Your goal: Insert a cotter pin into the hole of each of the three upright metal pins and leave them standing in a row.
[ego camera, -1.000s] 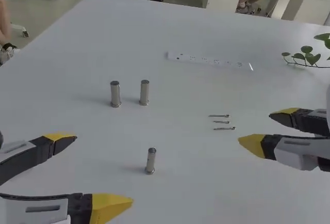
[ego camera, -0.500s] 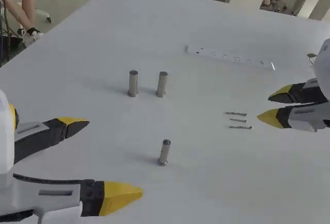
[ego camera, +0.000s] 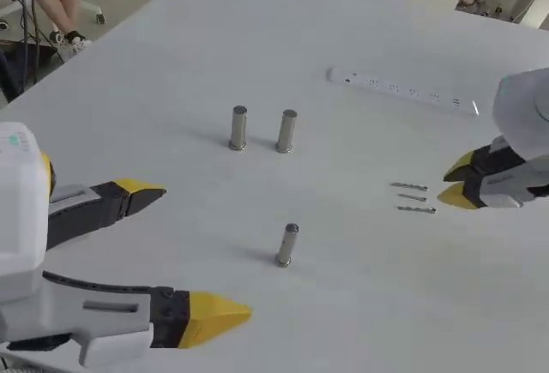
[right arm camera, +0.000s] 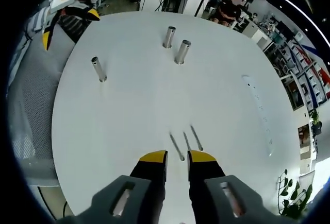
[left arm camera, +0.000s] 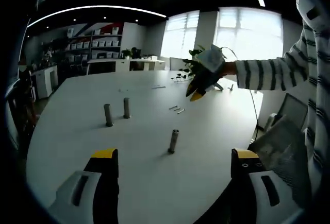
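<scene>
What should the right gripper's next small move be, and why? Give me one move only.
Probably ease the right gripper forward and down onto the nearest cotter pin and close on it. All three cotter pins lie flat on the table just ahead of its slightly parted jaws, and the three upright metal pins stand without one.

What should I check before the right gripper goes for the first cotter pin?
1. Three metal pins upright: ok.
2. Metal pins in a row: not ok; two stand side by side, the third alone, nearer the person.
3. Three cotter pins lying loose beside the right gripper: ok.
4. Right gripper empty, jaws slightly apart: ok.
5. Empty left gripper, jaws wide: ok.
6. Which way the pin holes face: cannot tell.
</scene>
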